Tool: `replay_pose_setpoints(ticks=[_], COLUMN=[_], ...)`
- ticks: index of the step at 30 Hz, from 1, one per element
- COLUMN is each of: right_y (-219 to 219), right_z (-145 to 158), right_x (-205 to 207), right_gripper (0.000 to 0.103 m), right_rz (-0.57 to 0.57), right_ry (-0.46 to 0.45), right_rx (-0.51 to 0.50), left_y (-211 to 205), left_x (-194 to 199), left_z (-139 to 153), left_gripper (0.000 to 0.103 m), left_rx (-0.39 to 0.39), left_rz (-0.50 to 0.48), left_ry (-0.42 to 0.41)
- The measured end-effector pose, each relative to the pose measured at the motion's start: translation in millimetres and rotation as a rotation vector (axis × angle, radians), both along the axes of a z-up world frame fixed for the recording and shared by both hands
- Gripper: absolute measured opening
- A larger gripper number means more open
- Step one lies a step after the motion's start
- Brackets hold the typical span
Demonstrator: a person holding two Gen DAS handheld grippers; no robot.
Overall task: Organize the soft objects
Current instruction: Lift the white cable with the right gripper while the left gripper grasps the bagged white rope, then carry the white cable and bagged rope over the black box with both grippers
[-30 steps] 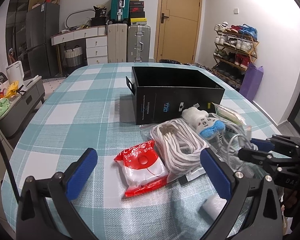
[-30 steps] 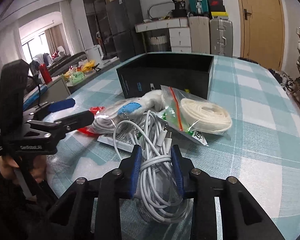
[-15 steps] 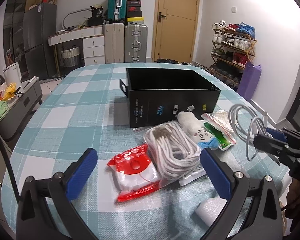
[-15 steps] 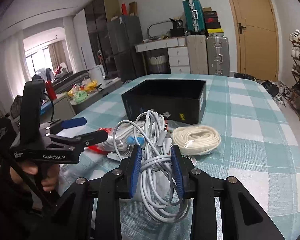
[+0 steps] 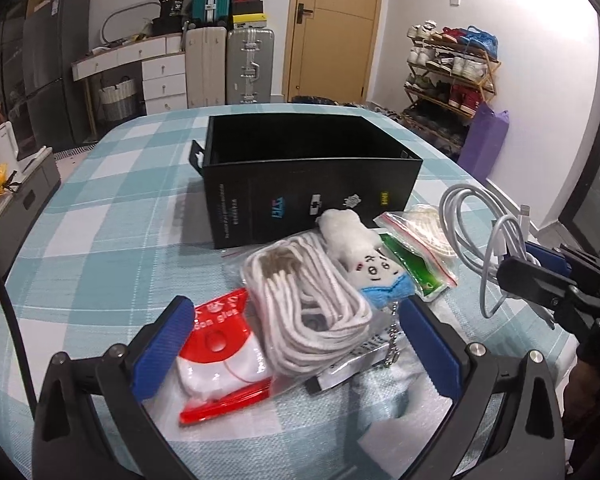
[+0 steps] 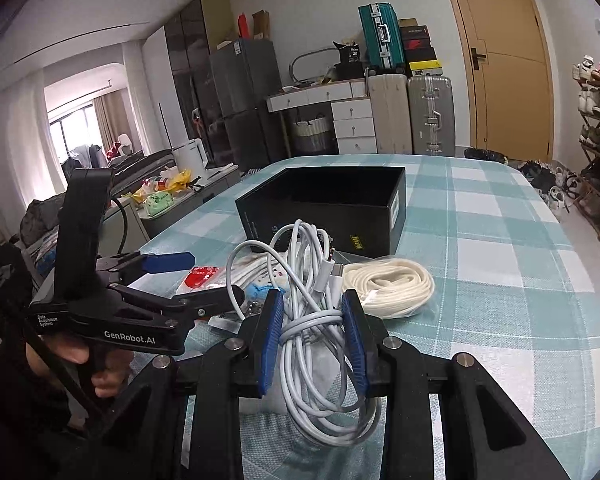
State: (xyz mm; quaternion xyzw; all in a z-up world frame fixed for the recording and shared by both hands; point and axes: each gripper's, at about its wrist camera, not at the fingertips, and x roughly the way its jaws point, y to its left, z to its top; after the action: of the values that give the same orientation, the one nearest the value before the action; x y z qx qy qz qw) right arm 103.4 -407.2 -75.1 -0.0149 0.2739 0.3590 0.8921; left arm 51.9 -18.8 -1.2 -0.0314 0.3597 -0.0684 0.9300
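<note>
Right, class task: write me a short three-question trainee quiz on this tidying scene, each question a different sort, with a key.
1. True or false: the right gripper is shut on the white cable bundle.
2. Which gripper is open with nothing between its pads? A. left B. right
3. Fill in: the black box on the table holds ______ as far as these views show.

Key: 1. true. 2. A, the left gripper is open above the bagged cord and plush toy. 3. nothing.
</note>
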Motion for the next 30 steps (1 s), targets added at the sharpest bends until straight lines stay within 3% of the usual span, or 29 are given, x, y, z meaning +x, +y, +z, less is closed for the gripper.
replay_pose_setpoints(ticks=[2,7,9,10,12,20,30], right_y=[0,-1,0,1,2,2,2], right_z=[0,-2,-2,-3,-3,-3,3], right_x=[2,3,4,4,5,5,-1], right_gripper=[0.03,0.03,0.03,0.03,0.03,0.03,0.03], right_rz=[-0.003,-0.005,-0.003,-0.002,-0.001,-0.005,-0.023], right_ry=[0.002,0.006,0.008,0.008,0.01,0.005,-0.015], right_rx=[0.0,0.002,0.001,0.0,0.001,0.003,0.009], left_y=[-3,-7,-9,-11,-13,-2,8], left_x=[3,3,1,-1,-3,-13,-34], left_z=[-2,-4,-4,-4,-6,-4,14], left_gripper=[0.1,0.082,0.073,0.062,0.051,0.04,0.038], left_rx=[0.005,0.009,0.013,0.01,0.014,-0.037,-0.059], left_rz=[-0.006,-0.037,-0.053,-0.071,-0.069,-0.054,-0.056], left_ry=[0.007,0.017,0.008,0.008,0.012,-0.013,-0.09])
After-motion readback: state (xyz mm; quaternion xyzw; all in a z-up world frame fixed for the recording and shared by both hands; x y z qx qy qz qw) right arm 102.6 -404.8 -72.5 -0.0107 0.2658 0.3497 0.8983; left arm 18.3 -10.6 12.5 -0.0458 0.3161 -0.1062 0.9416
